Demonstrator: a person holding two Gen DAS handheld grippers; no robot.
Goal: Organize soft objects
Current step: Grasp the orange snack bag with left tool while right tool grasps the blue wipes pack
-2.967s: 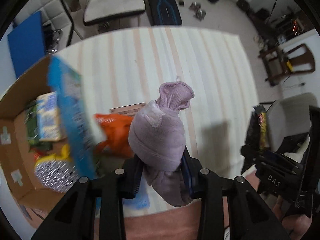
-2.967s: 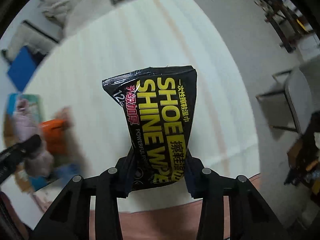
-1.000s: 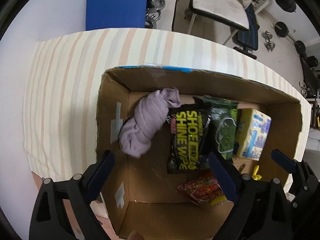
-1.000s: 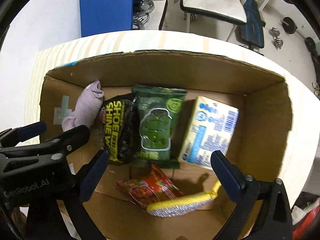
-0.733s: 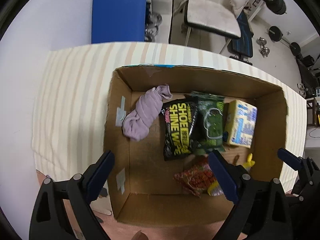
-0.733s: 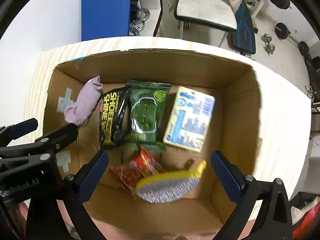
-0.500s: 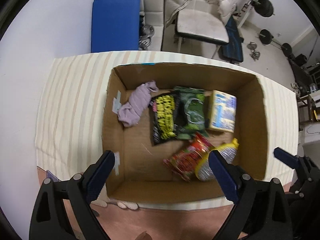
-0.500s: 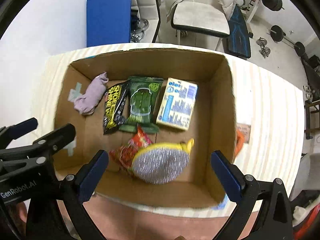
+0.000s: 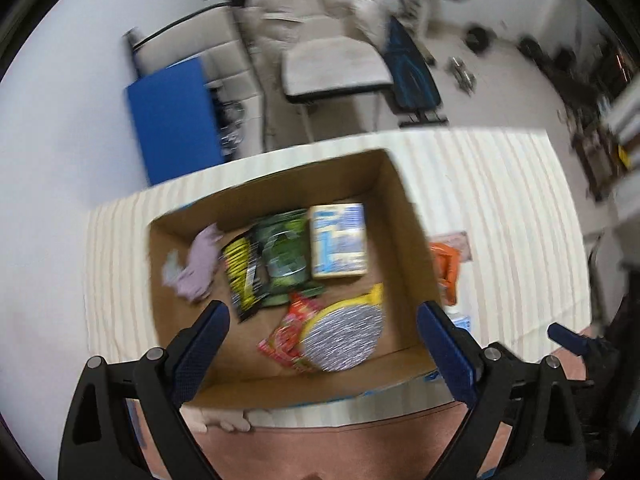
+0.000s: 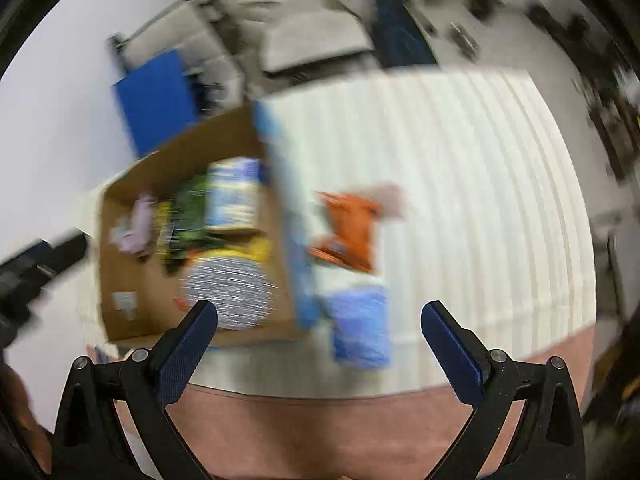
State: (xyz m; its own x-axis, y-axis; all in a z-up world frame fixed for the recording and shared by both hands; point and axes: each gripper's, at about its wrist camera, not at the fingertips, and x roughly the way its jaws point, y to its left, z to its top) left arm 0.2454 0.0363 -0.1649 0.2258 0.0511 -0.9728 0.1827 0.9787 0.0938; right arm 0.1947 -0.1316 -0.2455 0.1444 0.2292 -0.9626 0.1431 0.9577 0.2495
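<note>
An open cardboard box (image 9: pixel 396 184) stands on the striped table. Inside lie a purple sock (image 9: pixel 198 266), a black shoe-wipes pack (image 9: pixel 242 276), a green pack (image 9: pixel 286 254), a blue-and-white carton (image 9: pixel 339 240), a red snack bag (image 9: pixel 286 338) and a yellow-rimmed silver scourer (image 9: pixel 342 342). My left gripper (image 9: pixel 322 326) is open and empty above the box's near side. My right gripper (image 10: pixel 320 320) is open and empty above the table's near edge, right of the box (image 10: pixel 120 280). An orange pack (image 10: pixel 350 228) and a blue pack (image 10: pixel 362 326) lie on the table beside the box.
The striped table (image 10: pixel 480 200) stretches to the right of the box. A white chair (image 9: pixel 334 66) and a blue panel (image 9: pixel 172 120) stand behind the table. Gym gear litters the floor at the back right. The right wrist view is blurred.
Both grippers let go of the sock and the wipes pack into the box, then pulled up and back. The right gripper has swung to the right, toward the orange and blue packs.
</note>
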